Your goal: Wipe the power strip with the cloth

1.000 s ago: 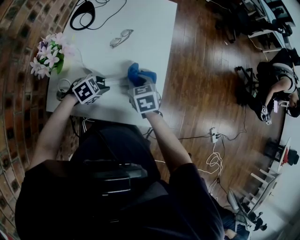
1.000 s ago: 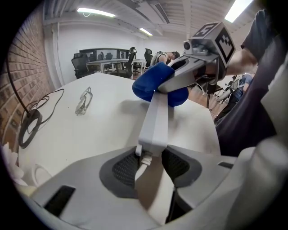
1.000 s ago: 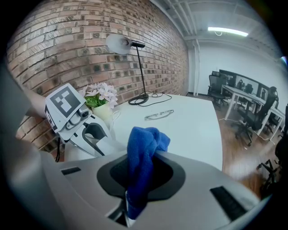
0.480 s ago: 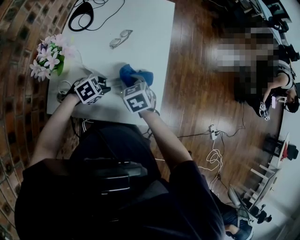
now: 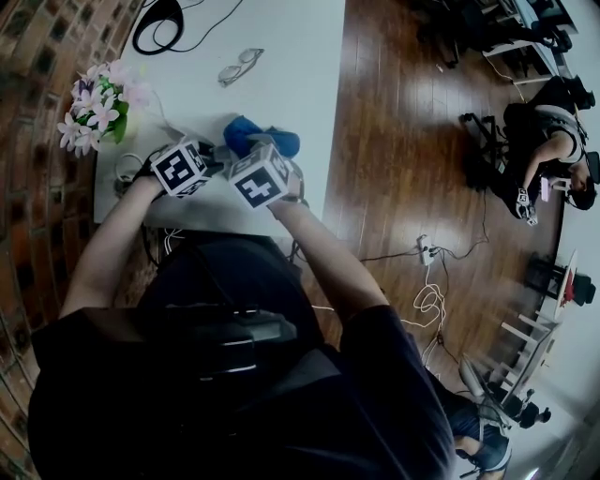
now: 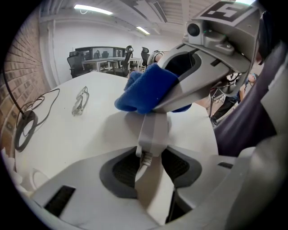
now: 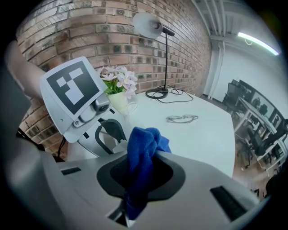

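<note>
An office: desks with monitors and swivel chairs at the left gripper view's upper left, strip lights overhead, brick wall, wood floor.

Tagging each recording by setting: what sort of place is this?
Probably an open office or lab: a white table beside a brick wall, office chairs at the far end, and a wooden floor.

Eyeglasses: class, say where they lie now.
Head view: the eyeglasses lie on the white table beyond the blue cloth, right of the pink flowers.
</note>
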Demonstrator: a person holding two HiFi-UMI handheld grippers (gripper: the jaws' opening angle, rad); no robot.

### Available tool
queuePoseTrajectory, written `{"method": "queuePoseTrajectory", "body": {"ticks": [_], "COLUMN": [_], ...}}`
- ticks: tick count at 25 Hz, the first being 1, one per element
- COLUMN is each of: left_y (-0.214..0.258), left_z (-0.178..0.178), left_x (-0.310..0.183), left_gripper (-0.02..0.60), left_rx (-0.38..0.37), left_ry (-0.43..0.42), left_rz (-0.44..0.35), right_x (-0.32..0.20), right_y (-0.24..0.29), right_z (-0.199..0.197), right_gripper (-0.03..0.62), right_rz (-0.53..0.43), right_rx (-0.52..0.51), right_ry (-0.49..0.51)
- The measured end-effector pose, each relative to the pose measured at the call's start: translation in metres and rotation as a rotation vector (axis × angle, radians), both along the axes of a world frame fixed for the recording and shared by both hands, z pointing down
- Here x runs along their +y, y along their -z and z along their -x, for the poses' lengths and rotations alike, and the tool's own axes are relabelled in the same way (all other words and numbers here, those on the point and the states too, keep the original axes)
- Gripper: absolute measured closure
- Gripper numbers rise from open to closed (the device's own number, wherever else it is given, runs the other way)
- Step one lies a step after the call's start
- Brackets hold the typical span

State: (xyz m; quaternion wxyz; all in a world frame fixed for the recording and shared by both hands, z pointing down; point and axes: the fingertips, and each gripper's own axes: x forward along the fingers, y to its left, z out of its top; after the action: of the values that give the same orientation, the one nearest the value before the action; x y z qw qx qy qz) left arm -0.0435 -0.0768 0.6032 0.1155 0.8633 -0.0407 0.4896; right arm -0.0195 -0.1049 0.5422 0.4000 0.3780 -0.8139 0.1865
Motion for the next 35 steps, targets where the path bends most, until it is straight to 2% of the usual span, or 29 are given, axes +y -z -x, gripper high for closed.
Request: {"method": "queuePoseTrajectory", "body": {"ticks": [3, 10, 19, 23, 29, 35], "left_y": [0.01, 0.01, 0.009, 0.009, 0.008, 0.005], "left_z": [-0.006, -0.005, -0.004, -0.003, -0.001, -0.002], "left_x": [0.007, 0.008, 0.008, 0.008, 0.005, 0.007], "left_gripper": [0.41, 0.41, 0.41, 0.41, 0.41, 0.41], "left_rx": [0.013, 0.023, 0.031, 0.037, 0.039, 0.052], "left_ry": [-0.002, -0.007, -0.028, -0.033, -0.045, -0.049], "left_rz": [0.022, 0.02, 0.006, 0.0, -0.026, -0.016], "right_x": [0.002, 0.003, 0.003, 0.004, 0.008, 0.012], "right_y": [0.0, 0.001, 0.002, 0.004, 0.003, 0.005], "right_z": [0.006, 0.031, 0.044, 0.055, 0.066, 0.073], "right_gripper": [0.556, 0.554, 0.554, 0.554, 0.556, 0.557], "right_rz": [-0.009, 0.018, 0.046, 0.095, 0.156, 0.246], "right_rx": [0.009, -0.025, -0.064, -0.143, -0.198, -0.352], "right_ry": [0.011, 0.042, 0.044, 0.029, 0.04, 0.018]}}
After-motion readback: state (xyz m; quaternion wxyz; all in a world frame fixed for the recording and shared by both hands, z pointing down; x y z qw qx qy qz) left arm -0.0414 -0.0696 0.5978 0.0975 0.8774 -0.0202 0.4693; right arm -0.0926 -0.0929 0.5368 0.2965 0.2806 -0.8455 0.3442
